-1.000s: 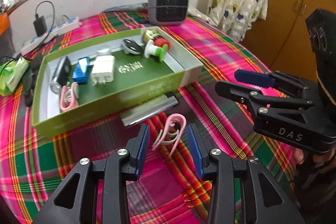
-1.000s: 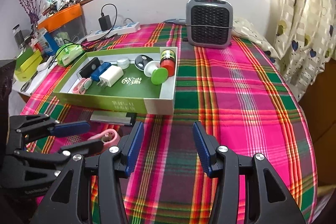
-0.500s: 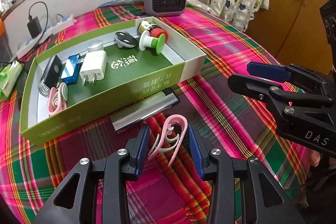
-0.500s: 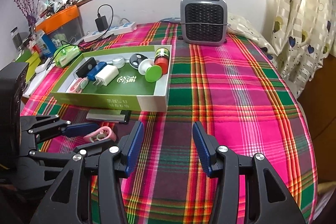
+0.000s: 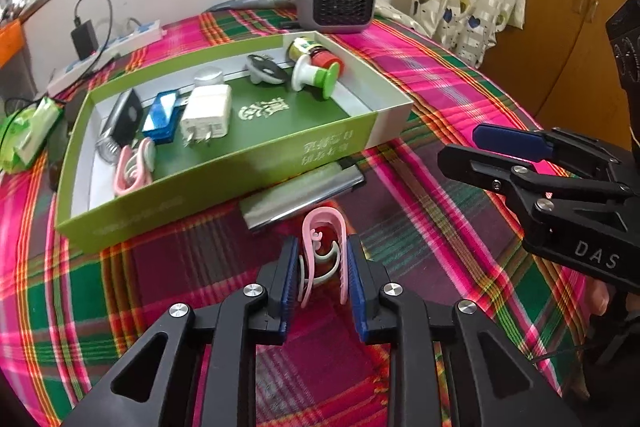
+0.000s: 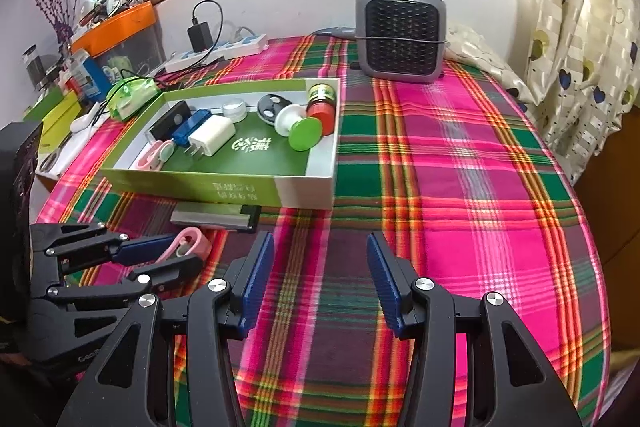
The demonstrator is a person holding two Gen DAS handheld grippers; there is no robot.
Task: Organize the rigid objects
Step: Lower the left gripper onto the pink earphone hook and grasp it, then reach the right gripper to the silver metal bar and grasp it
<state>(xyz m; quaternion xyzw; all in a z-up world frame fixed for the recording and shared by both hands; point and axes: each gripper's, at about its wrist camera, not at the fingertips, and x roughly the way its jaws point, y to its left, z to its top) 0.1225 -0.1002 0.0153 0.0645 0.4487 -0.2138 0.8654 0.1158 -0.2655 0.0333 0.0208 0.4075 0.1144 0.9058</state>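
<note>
Plaid-covered table [image 6: 460, 163] carries green box [image 6: 192, 183], metal bar [image 6: 212, 218], pink clip [image 5: 322, 247], heater [image 6: 402, 35], power strip [image 6: 218, 53].

Pink clip [image 5: 322, 251] between left gripper [image 5: 323, 277] pads

Plaid cloth [image 6: 460, 195]: woven fabric, matt, slightly ribbed, covering the bench.
Green box [image 5: 224, 183]: cardboard with a smooth, faintly satin printed finish.
Pink clip [image 5: 322, 247]: glossy smooth plastic.
Left claw [image 5: 323, 281]: matt black plastic arms, ribbed blue pads [image 5: 289, 279], shiny metal screws.
Right claw [image 6: 320, 285]: the same matt black plastic and ribbed blue pads.
Flat silver case [image 5: 304, 197]: brushed metal look, soft sheen.
White charger [image 5: 208, 115]: smooth plastic.
Heater [image 6: 402, 35]: grey plastic shell, black grille.
Curtain [image 6: 588, 27]: thin patterned cloth.
</note>
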